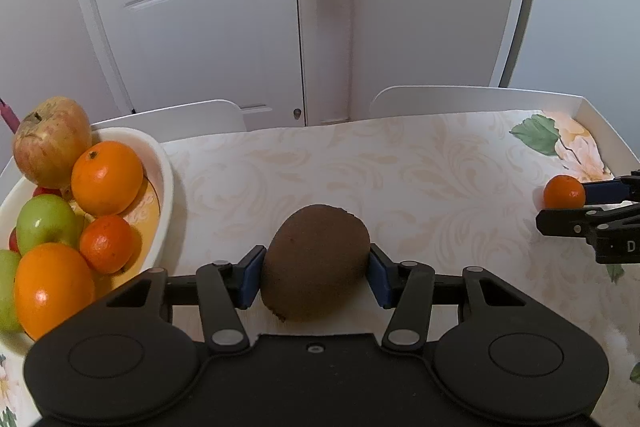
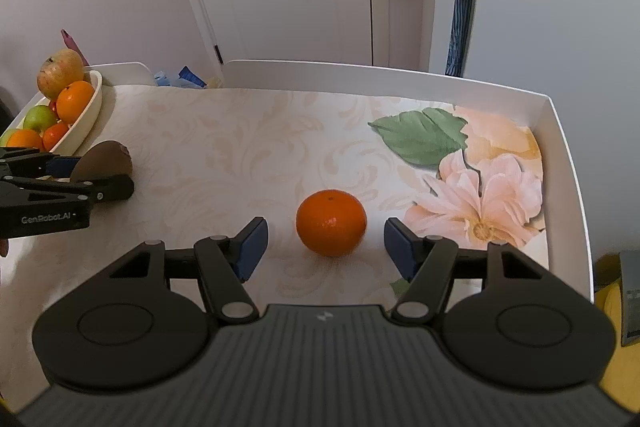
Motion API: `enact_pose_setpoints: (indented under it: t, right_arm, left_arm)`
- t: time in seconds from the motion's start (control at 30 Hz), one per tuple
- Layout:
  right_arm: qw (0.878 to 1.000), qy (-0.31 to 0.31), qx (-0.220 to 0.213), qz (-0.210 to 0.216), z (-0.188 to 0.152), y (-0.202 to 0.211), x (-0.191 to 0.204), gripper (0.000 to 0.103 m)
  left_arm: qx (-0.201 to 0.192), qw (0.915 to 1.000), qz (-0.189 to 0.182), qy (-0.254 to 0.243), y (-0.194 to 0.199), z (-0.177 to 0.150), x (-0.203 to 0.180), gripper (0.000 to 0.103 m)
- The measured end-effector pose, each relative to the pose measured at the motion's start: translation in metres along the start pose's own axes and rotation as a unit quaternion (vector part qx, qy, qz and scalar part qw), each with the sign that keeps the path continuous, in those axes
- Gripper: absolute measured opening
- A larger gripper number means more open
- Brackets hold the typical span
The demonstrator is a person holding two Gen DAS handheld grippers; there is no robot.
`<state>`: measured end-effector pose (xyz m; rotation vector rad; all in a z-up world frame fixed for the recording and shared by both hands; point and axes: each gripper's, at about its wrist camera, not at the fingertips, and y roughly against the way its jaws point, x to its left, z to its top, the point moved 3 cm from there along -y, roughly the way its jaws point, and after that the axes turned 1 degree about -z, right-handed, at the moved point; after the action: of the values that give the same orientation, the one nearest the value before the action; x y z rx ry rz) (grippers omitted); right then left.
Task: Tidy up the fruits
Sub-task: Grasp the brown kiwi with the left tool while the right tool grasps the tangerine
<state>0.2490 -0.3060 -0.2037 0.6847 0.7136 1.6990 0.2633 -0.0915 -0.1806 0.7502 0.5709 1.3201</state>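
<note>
My left gripper [image 1: 316, 277] is shut on a brown kiwi [image 1: 316, 263], its blue pads pressing both sides, just right of the white fruit bowl [image 1: 166, 171]. The bowl holds apples and oranges, piled high. The kiwi also shows in the right wrist view [image 2: 106, 159] in the left gripper [image 2: 100, 173]. My right gripper [image 2: 326, 247] is open, its blue pads on either side of a small orange [image 2: 331, 223] that rests on the table, not touching it. The same orange shows in the left wrist view [image 1: 564, 191].
The table has a floral cloth [image 2: 472, 179] and a raised white rim [image 2: 560, 131] along the back and right. Two white chair backs [image 1: 440, 99] stand behind the table, and a white door [image 1: 200, 7] beyond. Blue packets [image 2: 184, 77] lie past the far edge.
</note>
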Motion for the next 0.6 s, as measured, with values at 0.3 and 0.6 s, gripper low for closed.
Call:
enact_pose_setpoints:
  t: [0.3, 0.6]
  right_arm:
    - [1.000, 0.007, -0.007, -0.006, 0.002, -0.003, 0.002, 0.061]
    - [1.000, 0.008, -0.010, -0.008, 0.004, 0.000, 0.005, 0.052]
  left_arm:
    - [-0.004, 0.9999, 0.006, 0.008, 0.006, -0.005, 0.000, 0.057]
    - [-0.013, 0.9996, 0.004, 0.023, 0.019, -0.006, 0.003, 0.056]
